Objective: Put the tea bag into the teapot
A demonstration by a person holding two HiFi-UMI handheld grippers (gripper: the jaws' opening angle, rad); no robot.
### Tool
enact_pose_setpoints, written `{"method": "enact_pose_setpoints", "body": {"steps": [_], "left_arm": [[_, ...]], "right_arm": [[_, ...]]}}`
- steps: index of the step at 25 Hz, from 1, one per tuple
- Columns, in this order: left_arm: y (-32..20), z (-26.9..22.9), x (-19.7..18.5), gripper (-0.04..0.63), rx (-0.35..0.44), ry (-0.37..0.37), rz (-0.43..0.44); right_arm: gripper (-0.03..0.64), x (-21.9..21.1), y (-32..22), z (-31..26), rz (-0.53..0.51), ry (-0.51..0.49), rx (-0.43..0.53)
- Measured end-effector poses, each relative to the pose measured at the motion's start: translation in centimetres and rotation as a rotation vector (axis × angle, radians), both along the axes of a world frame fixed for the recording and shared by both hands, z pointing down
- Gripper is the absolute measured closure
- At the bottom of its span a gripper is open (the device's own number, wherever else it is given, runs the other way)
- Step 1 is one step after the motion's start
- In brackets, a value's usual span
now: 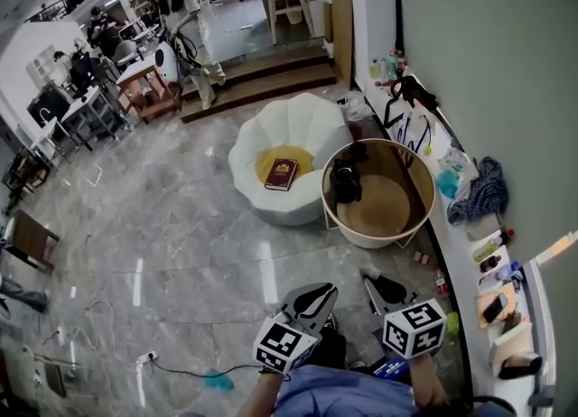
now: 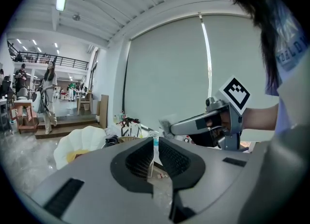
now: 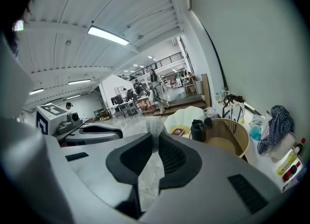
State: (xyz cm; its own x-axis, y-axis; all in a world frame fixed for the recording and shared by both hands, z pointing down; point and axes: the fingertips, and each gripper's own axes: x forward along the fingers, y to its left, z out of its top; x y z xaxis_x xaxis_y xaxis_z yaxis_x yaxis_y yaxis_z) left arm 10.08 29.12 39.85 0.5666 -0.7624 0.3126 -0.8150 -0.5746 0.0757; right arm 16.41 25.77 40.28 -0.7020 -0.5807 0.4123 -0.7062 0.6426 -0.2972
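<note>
Left tongs (image 2: 156, 143) are pressed together with nothing between them, low in the head view beside the right tongs (image 3: 156, 138). Right tongs pinch the tea bag (image 3: 154, 126), a pale translucent pouch standing up past the tips. Both are held over the marble floor (image 1: 181, 244), well apart from the round bench (image 1: 384, 206). The black teapot (image 1: 343, 182) stands on the bench near its left rim. Just beyond is a white shell-shaped chair (image 1: 289, 126) with a red book (image 1: 281, 173) on its seat.
</note>
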Motion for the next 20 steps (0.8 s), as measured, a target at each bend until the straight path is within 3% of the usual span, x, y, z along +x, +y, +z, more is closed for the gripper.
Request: {"method": "enact_pose_setpoints", "body": {"steps": [20], "left_arm": [[-14.1,-0.3,-8.1,0.566,0.011,0.003,0.055]], "right_arm": [[0.565,-7.3,-13.8,0.1,0.065,0.031,-0.013]]}}
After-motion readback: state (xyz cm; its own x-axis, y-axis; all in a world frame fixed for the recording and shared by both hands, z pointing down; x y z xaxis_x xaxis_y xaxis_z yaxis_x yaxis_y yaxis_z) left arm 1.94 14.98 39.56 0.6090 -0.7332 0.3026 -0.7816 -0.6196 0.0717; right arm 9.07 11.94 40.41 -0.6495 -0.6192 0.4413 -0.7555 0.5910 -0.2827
